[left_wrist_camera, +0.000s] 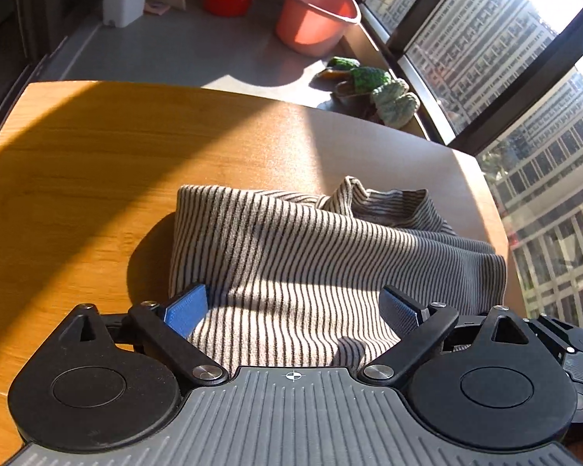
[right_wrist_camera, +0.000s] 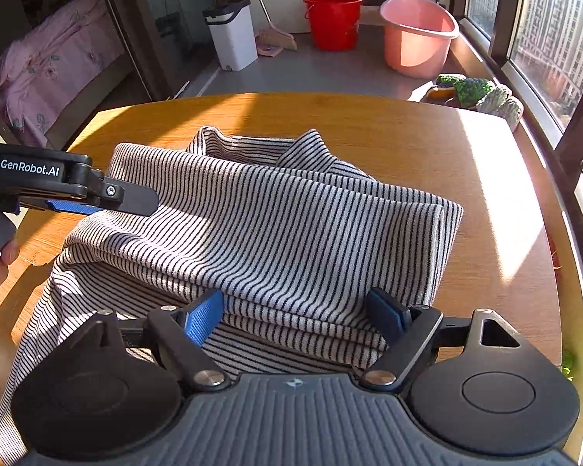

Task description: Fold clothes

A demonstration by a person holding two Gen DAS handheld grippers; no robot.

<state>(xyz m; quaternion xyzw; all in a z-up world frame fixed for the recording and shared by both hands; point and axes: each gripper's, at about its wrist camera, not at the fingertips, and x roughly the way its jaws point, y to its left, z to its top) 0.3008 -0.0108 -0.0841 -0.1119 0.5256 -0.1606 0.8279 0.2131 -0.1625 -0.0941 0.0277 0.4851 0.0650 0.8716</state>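
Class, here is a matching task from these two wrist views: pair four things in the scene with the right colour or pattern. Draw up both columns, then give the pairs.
Things:
1. garment on the table
2. bucket
3. basin
4. bin

Descriptions:
A. pink
B. white with a dark lid
C. black and white stripes
D. red

Pairs: 1-C, 2-D, 3-A, 4-B

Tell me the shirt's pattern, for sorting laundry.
The shirt has thin dark stripes on white, clearest in the right wrist view.
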